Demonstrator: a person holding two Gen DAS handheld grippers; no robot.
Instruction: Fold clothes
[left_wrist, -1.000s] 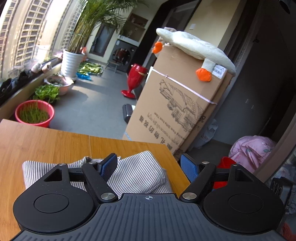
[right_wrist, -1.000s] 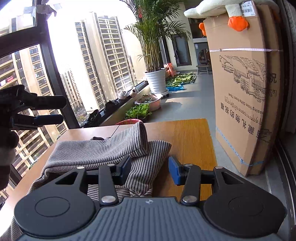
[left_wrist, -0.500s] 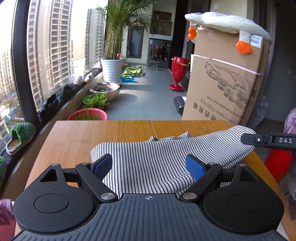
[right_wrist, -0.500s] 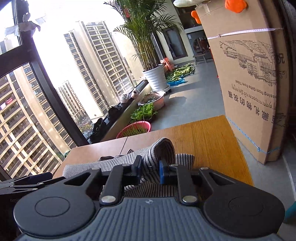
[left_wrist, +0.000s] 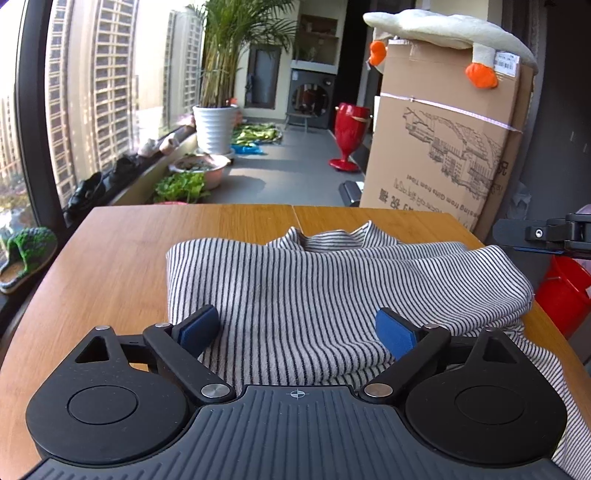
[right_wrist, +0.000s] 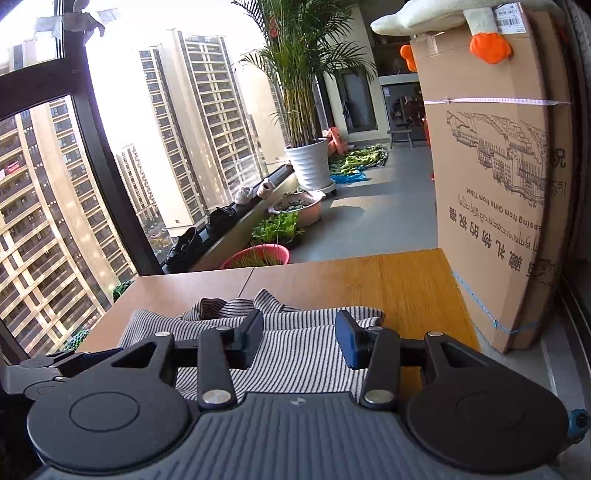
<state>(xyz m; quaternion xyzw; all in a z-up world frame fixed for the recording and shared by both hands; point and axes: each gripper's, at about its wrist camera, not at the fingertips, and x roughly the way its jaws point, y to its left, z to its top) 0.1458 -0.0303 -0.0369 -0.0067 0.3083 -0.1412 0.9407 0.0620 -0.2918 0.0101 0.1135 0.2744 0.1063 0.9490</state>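
Since half a second ago my right tongs (right_wrist: 299, 338) have let go: they were clamped on a rolled fold of the striped garment (left_wrist: 314, 291), and now their jaws stand well apart with nothing between them, hovering low over the cloth's right portion. My left tongs (left_wrist: 297, 330) remain wide open, as before, and hold nothing; their blue pads (left_wrist: 393, 332) sit just above the near part of the garment.

Edges and room: the wooden table (left_wrist: 122, 251) shows a broad bare strip to the left of the cloth and another along the far side up to the table's far edge. On the right, the garment's folded edge lies close to the table's right edge, and its lower corner trails toward the near right corner. In the right wrist view a bare patch of table (right_wrist: 406, 284) lies beyond and to the right of the cloth. A large cardboard box (left_wrist: 443, 147) stands on the floor just past the far right corner, with a plush toy (left_wrist: 443, 29) lying on top.

Garment condition: grey-white with thin dark stripes, lying flat on the table, folded over so a second layer shows along the near right; the collar opening (left_wrist: 332, 236) points to the far side. Left edge is straight, surface mostly smooth with mild ripples
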